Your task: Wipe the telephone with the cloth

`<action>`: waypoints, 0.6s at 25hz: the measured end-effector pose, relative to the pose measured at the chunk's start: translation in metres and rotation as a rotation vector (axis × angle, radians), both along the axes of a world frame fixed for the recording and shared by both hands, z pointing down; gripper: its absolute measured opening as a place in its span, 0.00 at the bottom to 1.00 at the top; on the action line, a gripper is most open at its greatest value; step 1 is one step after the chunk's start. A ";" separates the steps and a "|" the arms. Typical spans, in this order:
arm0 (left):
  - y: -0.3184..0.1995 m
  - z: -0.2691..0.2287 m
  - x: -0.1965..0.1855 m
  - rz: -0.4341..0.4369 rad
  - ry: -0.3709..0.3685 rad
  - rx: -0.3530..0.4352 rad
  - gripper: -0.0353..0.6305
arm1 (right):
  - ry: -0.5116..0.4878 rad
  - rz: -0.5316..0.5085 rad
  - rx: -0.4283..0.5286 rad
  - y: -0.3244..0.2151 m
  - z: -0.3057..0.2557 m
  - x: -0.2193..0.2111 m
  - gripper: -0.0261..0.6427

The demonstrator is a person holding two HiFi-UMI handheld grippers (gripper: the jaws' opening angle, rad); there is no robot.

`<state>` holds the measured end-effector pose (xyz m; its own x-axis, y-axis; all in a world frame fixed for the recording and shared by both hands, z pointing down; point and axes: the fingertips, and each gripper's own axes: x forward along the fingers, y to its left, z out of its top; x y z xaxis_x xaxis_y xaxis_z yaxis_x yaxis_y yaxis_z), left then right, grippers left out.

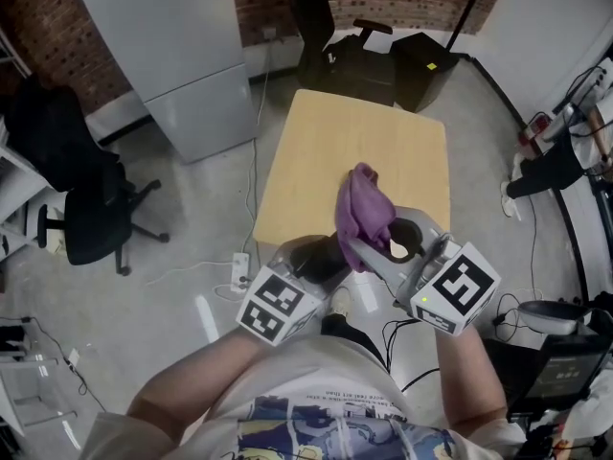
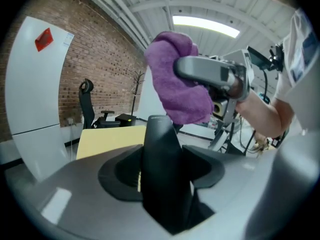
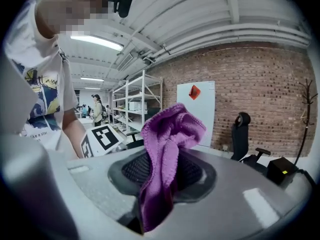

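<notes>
The black telephone point(image 2: 162, 174) is clamped in the left tool point(image 1: 308, 268), raised above the bench point(image 1: 316, 161). The purple cloth point(image 1: 362, 211) is pinched fast in the right tool point(image 1: 375, 247), just beside it. The cloth's loose bunch is best drawn along the telephone in even strokes, with the telephone braced and turned face by face.

Head camera looks steeply down — both gripper cameras (close, tilted upward) share the cloth point(image 1: 362, 211).
</notes>
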<state>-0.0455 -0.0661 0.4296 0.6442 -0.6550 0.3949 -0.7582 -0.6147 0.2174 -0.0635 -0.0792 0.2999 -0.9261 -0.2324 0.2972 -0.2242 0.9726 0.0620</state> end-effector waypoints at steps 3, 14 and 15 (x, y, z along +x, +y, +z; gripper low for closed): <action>0.000 -0.003 -0.001 -0.003 0.013 0.003 0.44 | 0.009 -0.062 0.001 0.022 0.007 -0.013 0.21; 0.006 -0.010 -0.009 0.006 0.046 -0.008 0.44 | 0.052 0.091 0.019 -0.023 0.018 0.020 0.21; 0.006 -0.009 -0.009 0.008 0.050 -0.012 0.44 | 0.052 0.112 0.023 -0.029 0.017 0.025 0.21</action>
<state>-0.0550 -0.0598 0.4204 0.6685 -0.6453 0.3696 -0.7413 -0.6178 0.2622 -0.0388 -0.1080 0.3173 -0.8774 -0.3413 0.3371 -0.3276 0.9397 0.0988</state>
